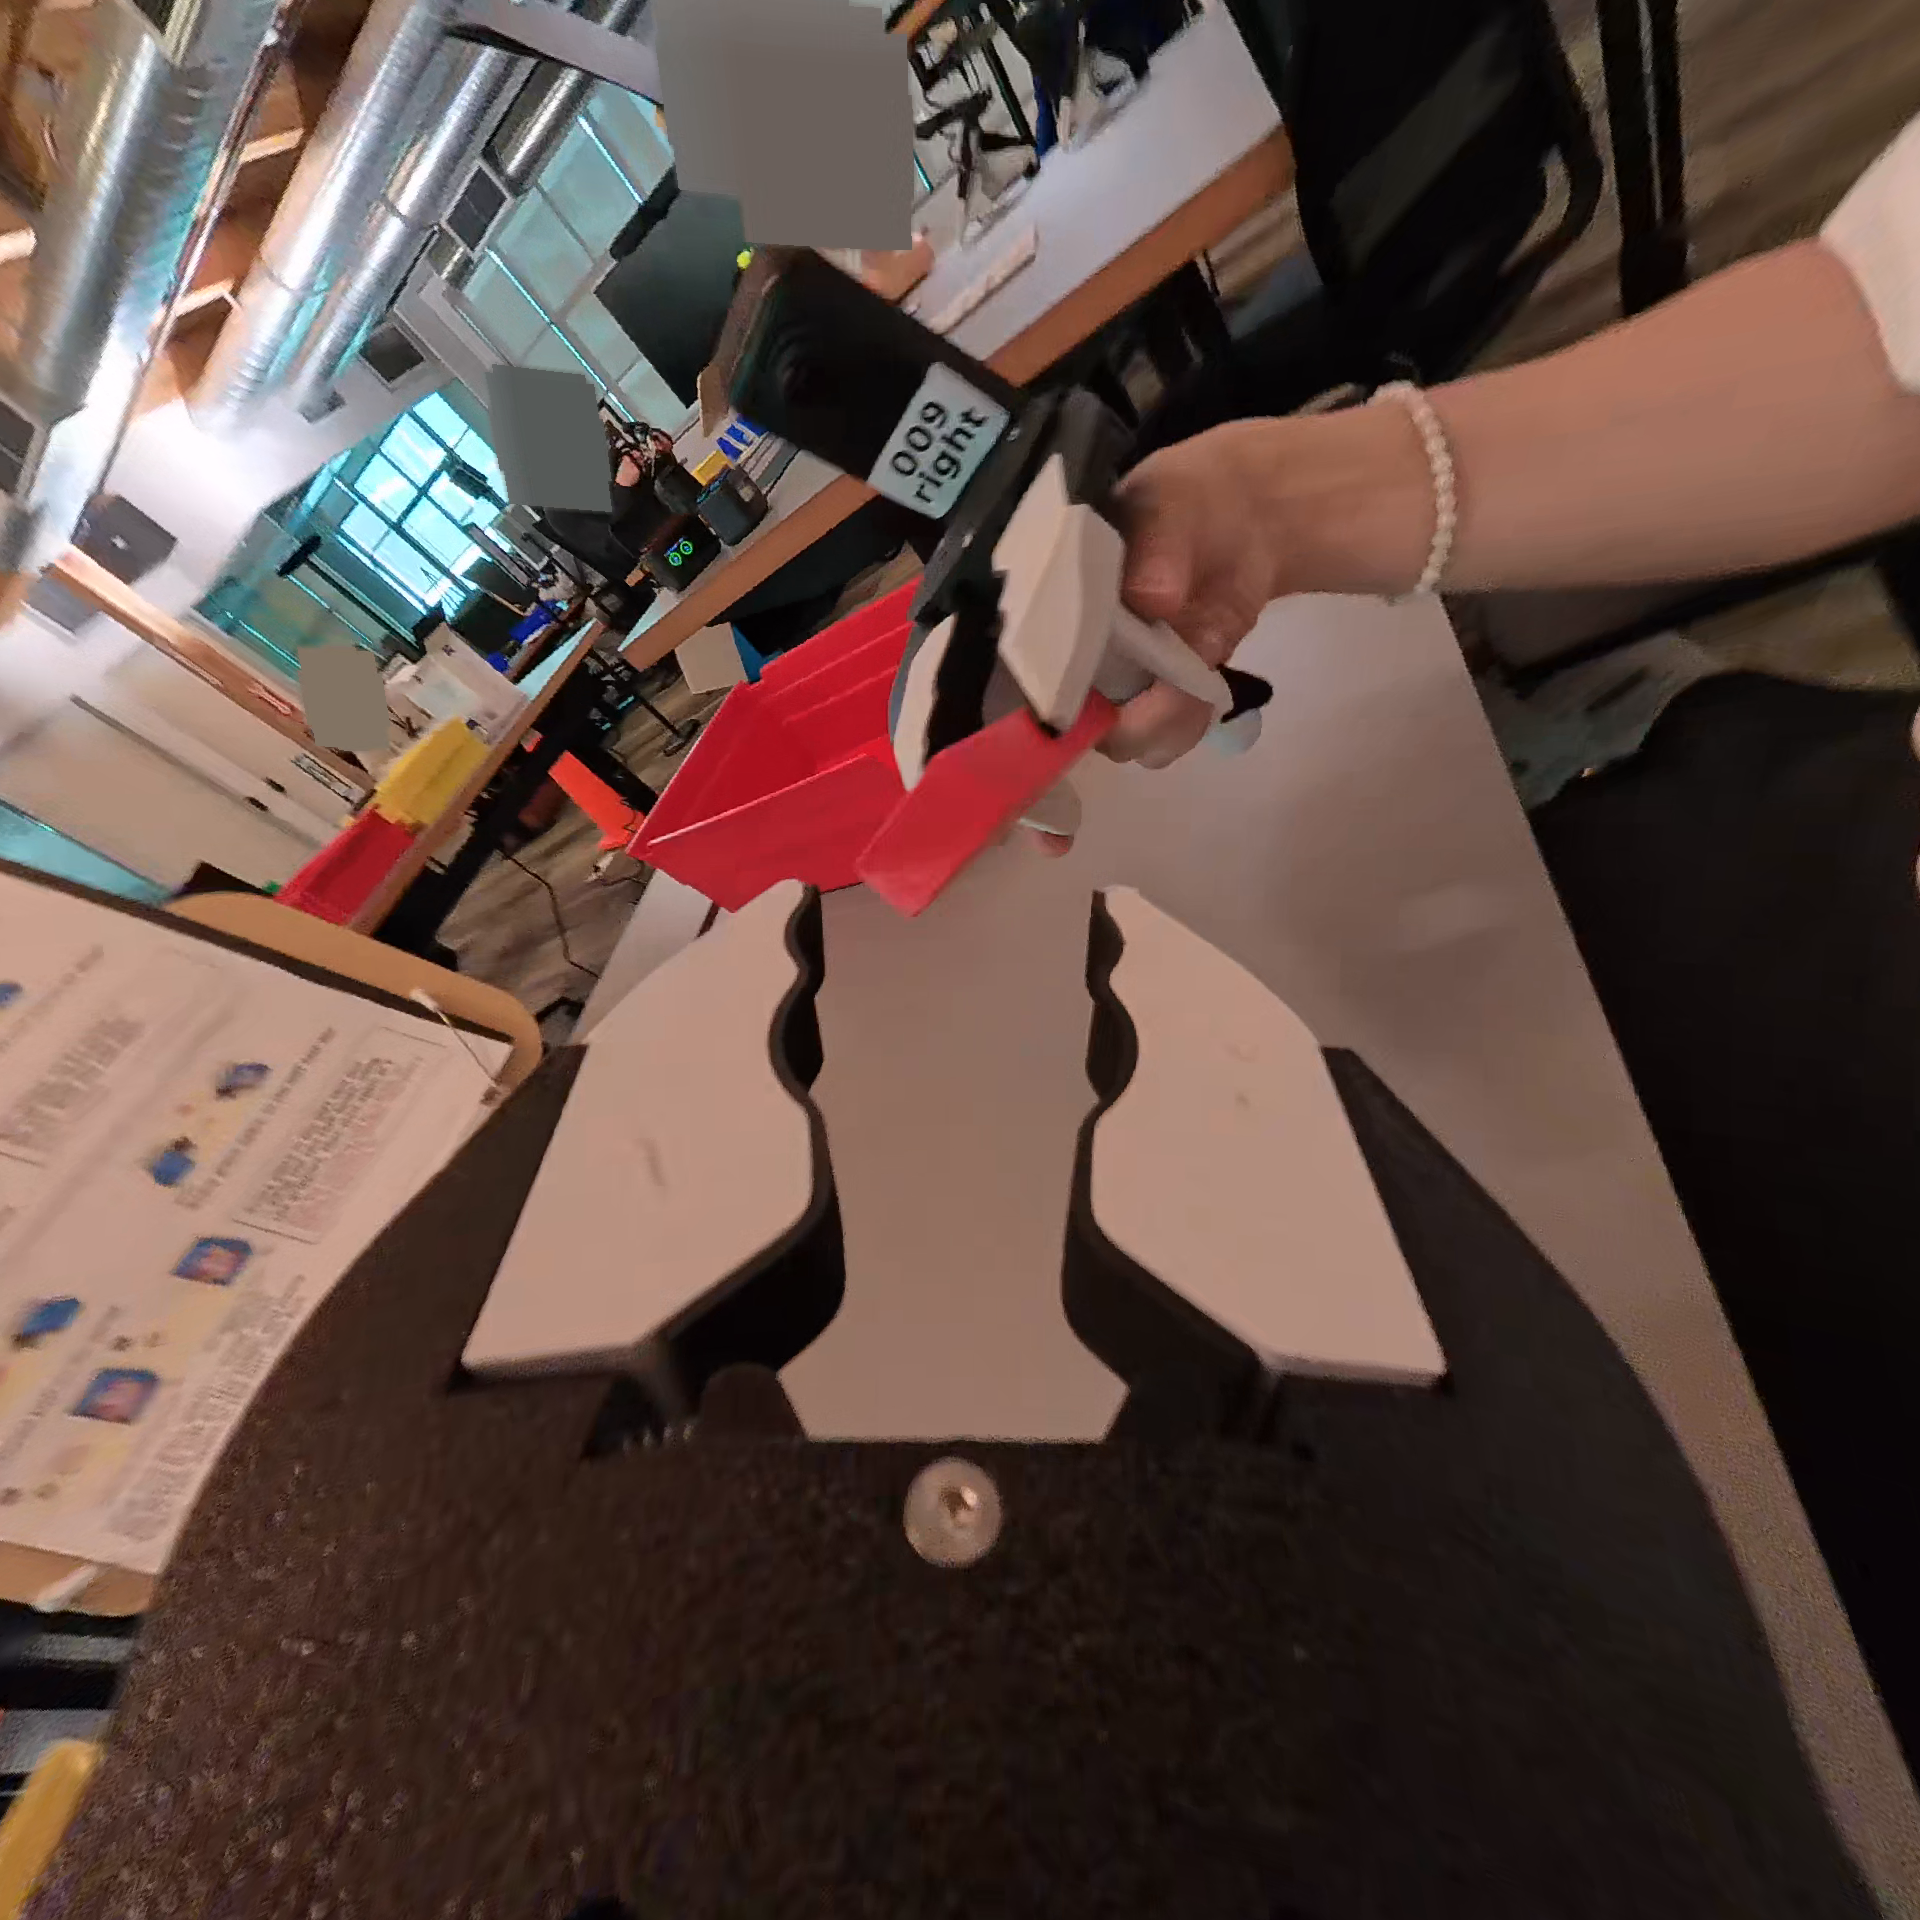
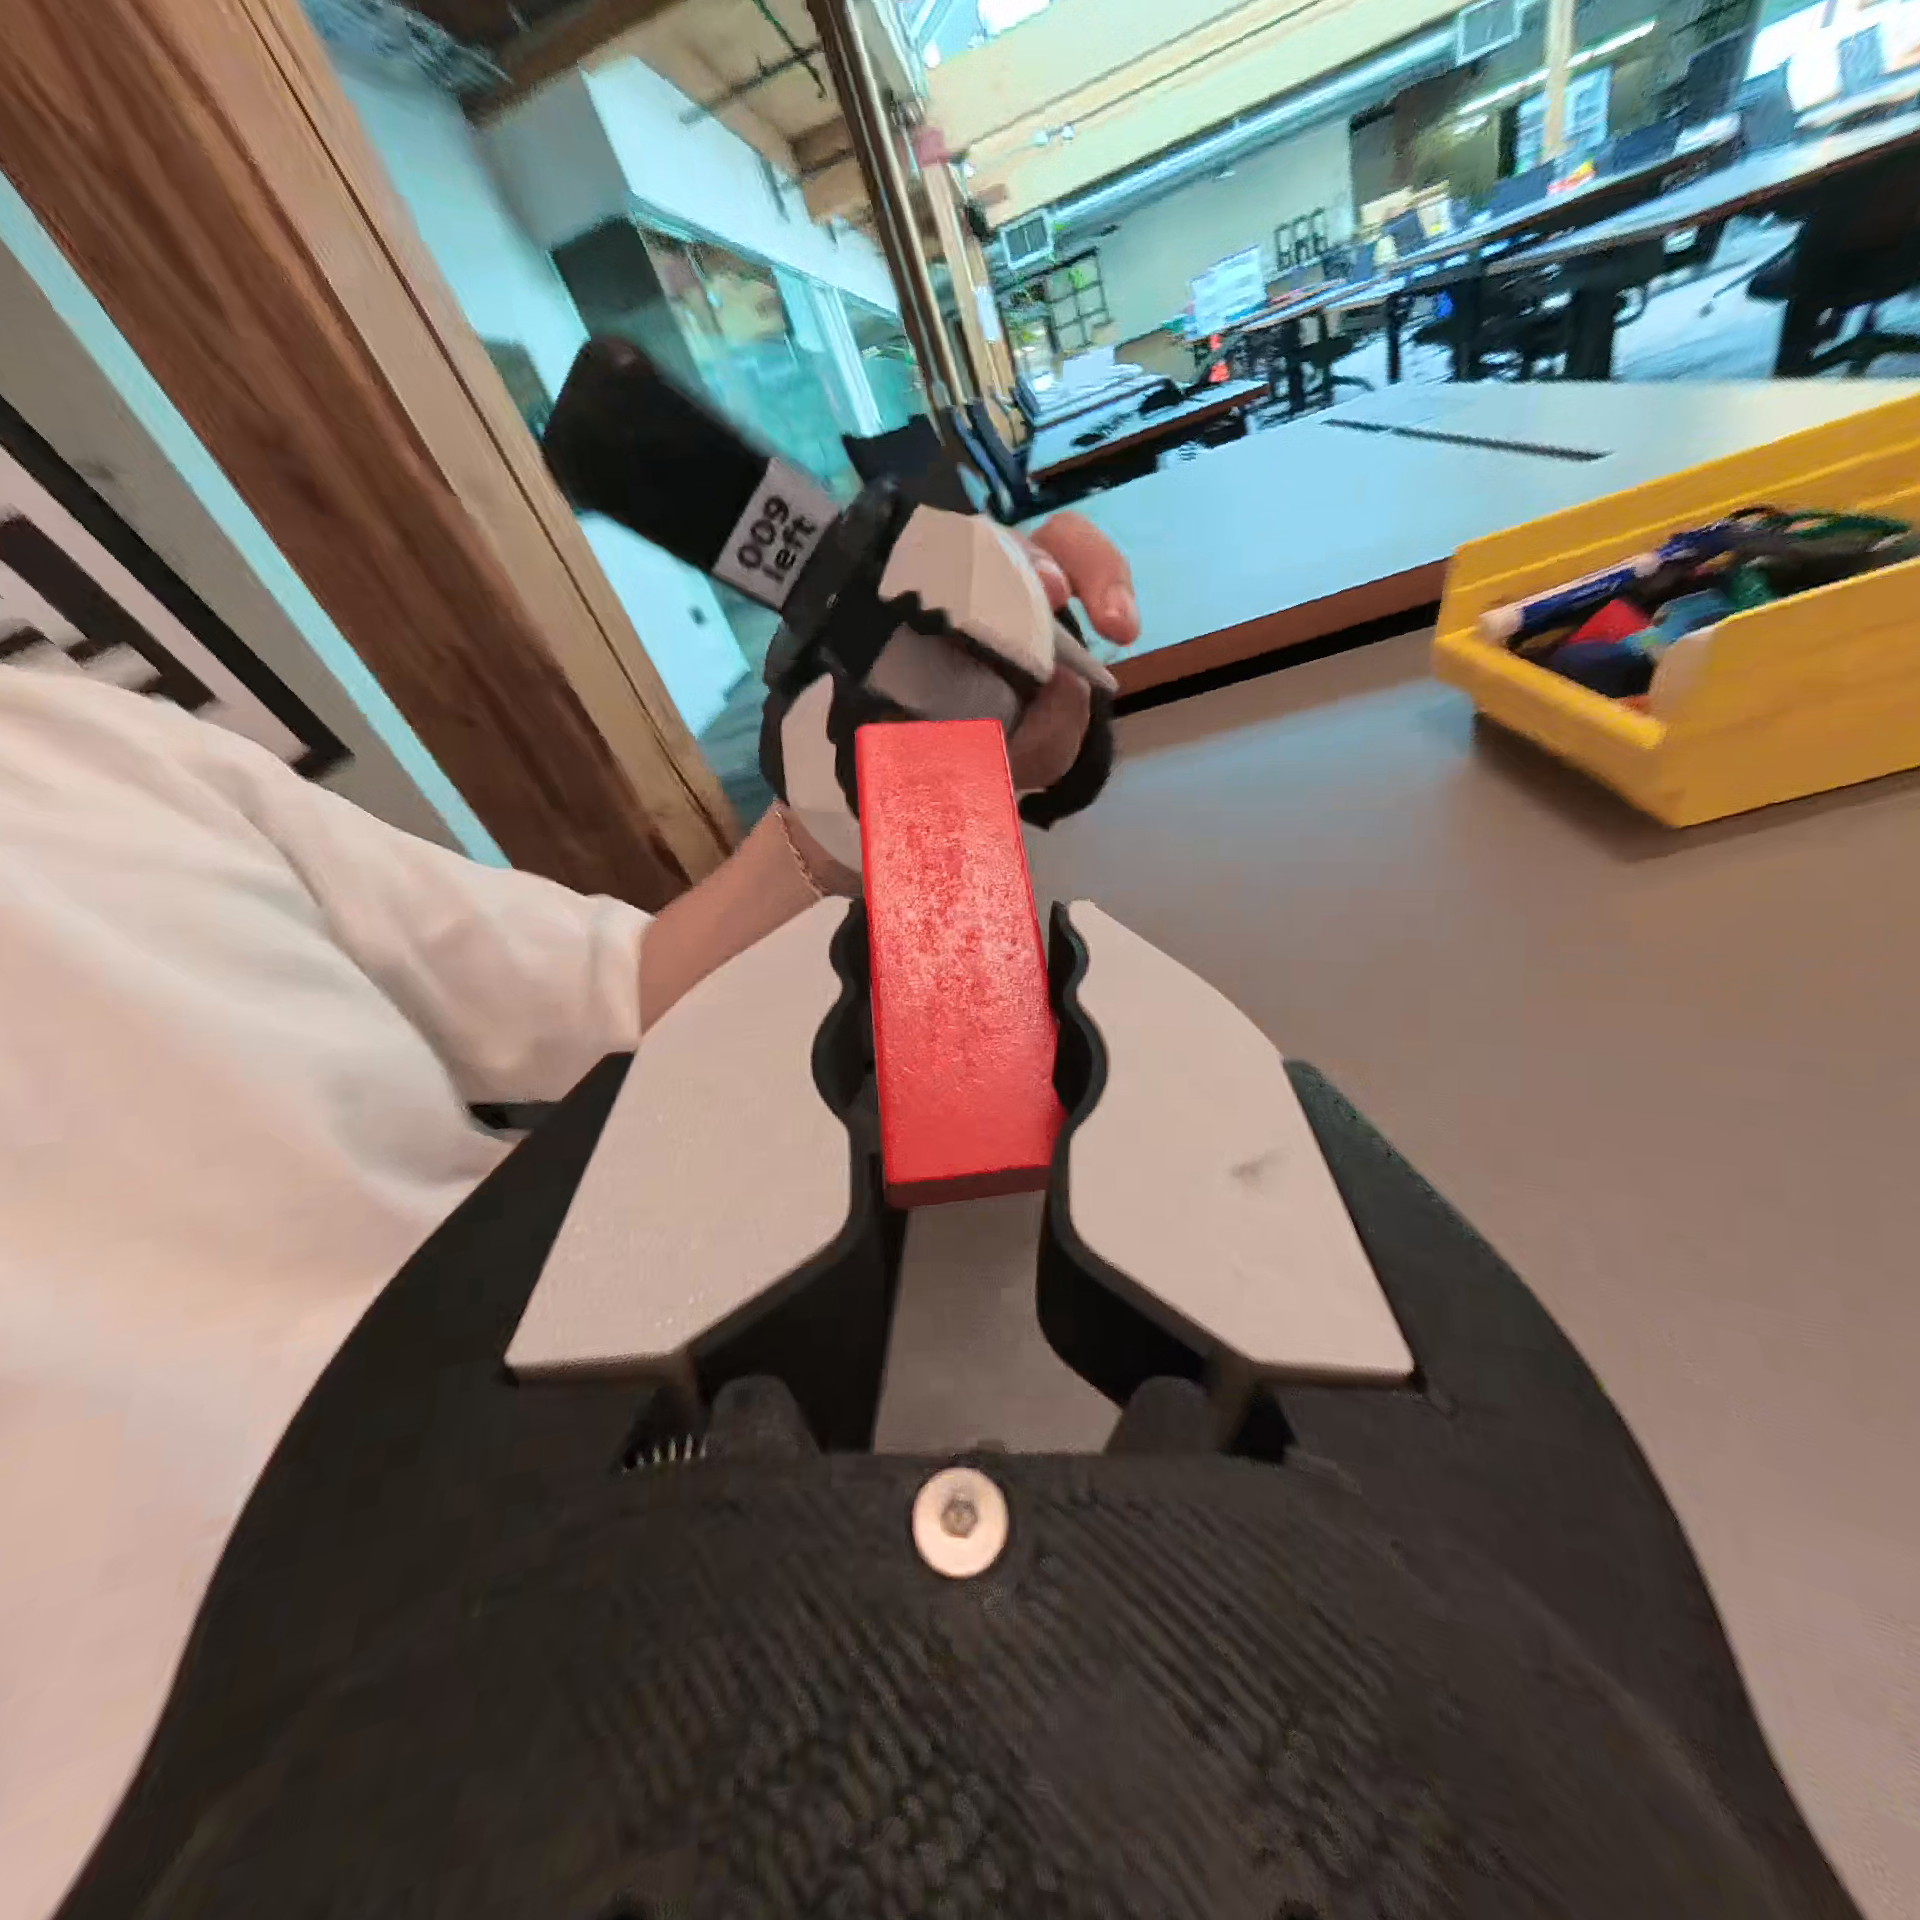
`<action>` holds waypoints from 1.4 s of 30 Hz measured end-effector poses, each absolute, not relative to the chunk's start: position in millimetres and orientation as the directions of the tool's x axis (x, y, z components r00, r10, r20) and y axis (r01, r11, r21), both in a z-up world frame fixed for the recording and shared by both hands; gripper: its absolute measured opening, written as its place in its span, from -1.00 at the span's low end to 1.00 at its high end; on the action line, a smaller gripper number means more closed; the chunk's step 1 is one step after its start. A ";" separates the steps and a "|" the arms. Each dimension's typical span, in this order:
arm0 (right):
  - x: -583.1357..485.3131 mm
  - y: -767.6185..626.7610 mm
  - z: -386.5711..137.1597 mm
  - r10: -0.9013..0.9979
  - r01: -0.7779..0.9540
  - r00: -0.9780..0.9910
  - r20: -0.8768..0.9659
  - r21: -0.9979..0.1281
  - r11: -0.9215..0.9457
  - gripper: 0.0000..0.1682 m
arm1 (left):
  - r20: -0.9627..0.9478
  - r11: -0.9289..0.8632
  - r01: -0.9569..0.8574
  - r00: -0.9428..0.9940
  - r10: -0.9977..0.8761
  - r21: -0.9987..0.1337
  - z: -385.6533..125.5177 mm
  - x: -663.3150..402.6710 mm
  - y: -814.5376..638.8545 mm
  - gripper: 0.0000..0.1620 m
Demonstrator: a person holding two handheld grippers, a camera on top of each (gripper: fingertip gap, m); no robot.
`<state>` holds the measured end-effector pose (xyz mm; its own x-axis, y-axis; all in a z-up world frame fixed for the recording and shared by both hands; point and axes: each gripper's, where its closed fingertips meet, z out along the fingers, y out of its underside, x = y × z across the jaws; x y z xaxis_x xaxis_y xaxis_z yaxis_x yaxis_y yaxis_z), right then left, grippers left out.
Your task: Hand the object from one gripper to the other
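Jaws of the right gripper [image 2: 961,997] are clamped on a red block [image 2: 956,966], which juts forward past the fingertips, held above the grey table [image 2: 1455,1039]; those of the left gripper [image 1: 956,935] stand apart with nothing between them. Seen from the left wrist, the block [image 1: 977,810] hangs just beyond the left fingertips, apart from them, with a red bin [image 1: 790,769] behind it. A yellow bin [image 2: 1704,665] of mixed items sits at the table's far right.
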<state>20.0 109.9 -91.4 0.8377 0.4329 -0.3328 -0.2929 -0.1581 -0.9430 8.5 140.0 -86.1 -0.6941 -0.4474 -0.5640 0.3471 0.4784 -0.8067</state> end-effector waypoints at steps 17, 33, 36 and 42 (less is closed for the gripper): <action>49.8 89.9 -90.7 0.249 0.126 0.961 0.117 -0.992 -0.020 -0.35 | -0.188 0.219 0.083 -0.834 -0.519 -0.972 -88.2 23.9 135.4 -0.81; 46.7 94.3 -69.2 0.314 -0.095 0.947 -0.068 -0.993 0.073 -0.80 | 0.085 -0.179 -0.003 -0.887 -0.454 -0.984 -61.1 25.7 138.6 -0.80; 49.2 98.4 -68.2 0.352 -0.297 0.897 -0.269 -0.955 0.026 -0.81 | -0.070 -0.068 0.126 -0.840 -0.538 -0.990 -63.6 27.2 142.0 -0.60; 44.1 95.5 -79.0 0.469 -0.527 0.710 -0.525 -0.838 -0.139 -0.81 | -0.650 0.438 0.482 -0.510 -0.563 -0.758 -70.5 25.0 149.4 -0.41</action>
<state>44.1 95.5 -79.0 0.7104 0.4692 -0.5246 -0.5274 -0.1385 -0.8382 25.0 149.4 -70.5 -0.5103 -0.5630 -0.6501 0.4824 0.4383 -0.7584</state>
